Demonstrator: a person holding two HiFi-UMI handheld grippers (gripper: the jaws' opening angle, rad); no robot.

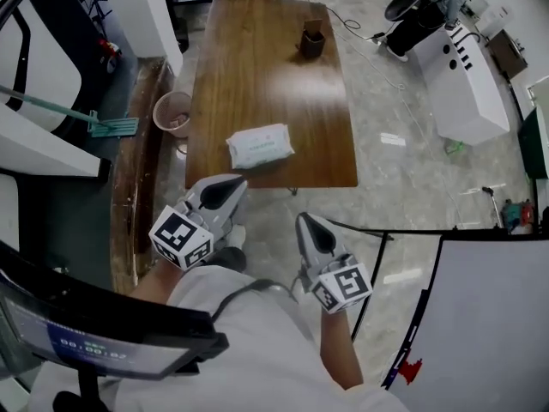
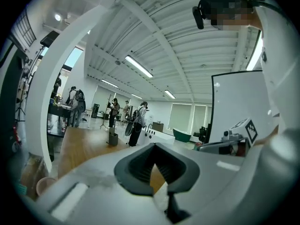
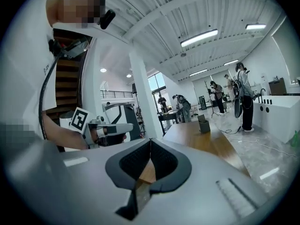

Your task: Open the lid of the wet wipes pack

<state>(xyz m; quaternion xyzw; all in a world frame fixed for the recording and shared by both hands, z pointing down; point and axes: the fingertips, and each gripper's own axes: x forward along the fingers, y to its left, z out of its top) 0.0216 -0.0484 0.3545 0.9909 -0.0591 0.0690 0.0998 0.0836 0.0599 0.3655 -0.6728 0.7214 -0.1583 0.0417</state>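
The wet wipes pack (image 1: 260, 145) is a soft, pale rectangular packet. It lies flat and a little askew on the wooden table (image 1: 257, 58), near the table's front edge. The left tongs (image 1: 225, 189) and the right tongs (image 1: 307, 223) are both closed and empty, apart from the pack.

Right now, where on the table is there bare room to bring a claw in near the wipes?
Bare wood lies between the wipes and the holder, and on both sides of the wipes out to the table edges. Tightest is the strip between wipes and near edge.
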